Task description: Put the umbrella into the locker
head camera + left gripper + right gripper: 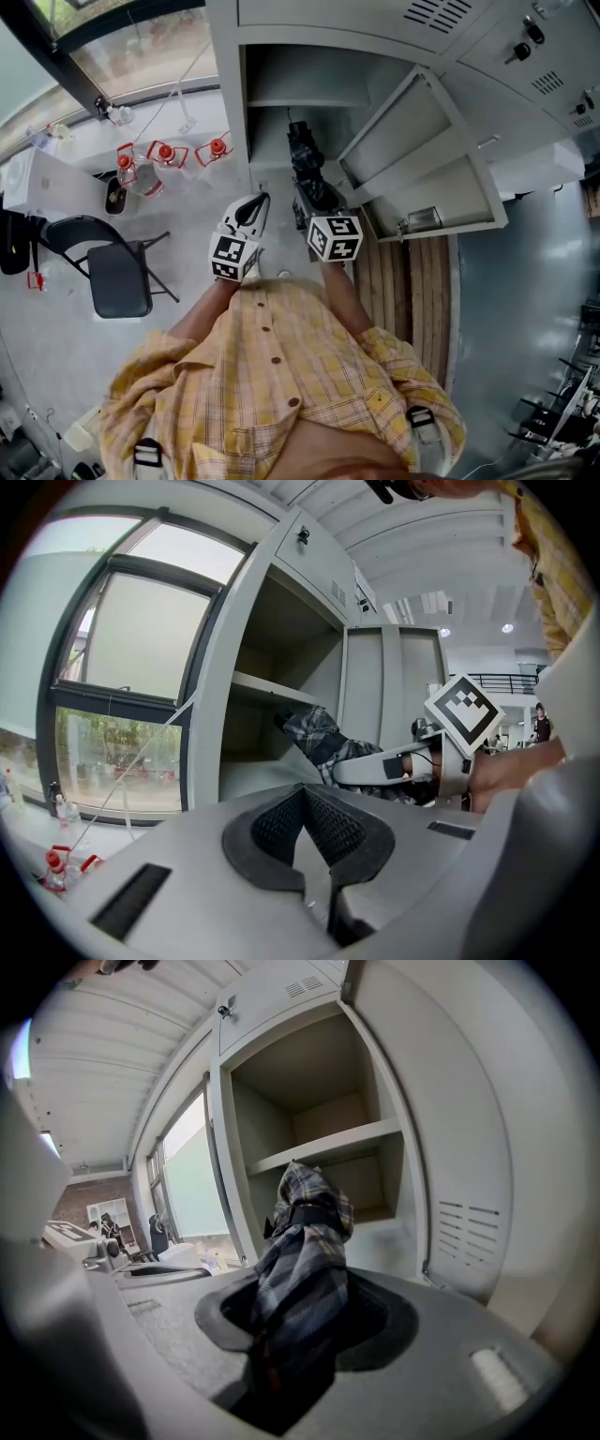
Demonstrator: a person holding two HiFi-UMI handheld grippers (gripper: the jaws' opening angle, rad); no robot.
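A folded dark plaid umbrella (305,161) sticks out of my right gripper (315,195), which is shut on its lower part. Its tip reaches into the open grey locker (281,98), below the shelf. In the right gripper view the umbrella (305,1241) rises between the pads of the right gripper (300,1309) toward the locker shelf (328,1147). My left gripper (257,206) hovers just left of it, shut and holding nothing. From the left gripper (305,806) I see the umbrella (323,742) and the right gripper (394,766) at the locker's mouth.
The locker door (422,159) stands swung open to the right. More shut lockers (525,47) fill the upper right. A black folding chair (112,272) and red-and-clear items (164,155) are on the floor at left, under a window.
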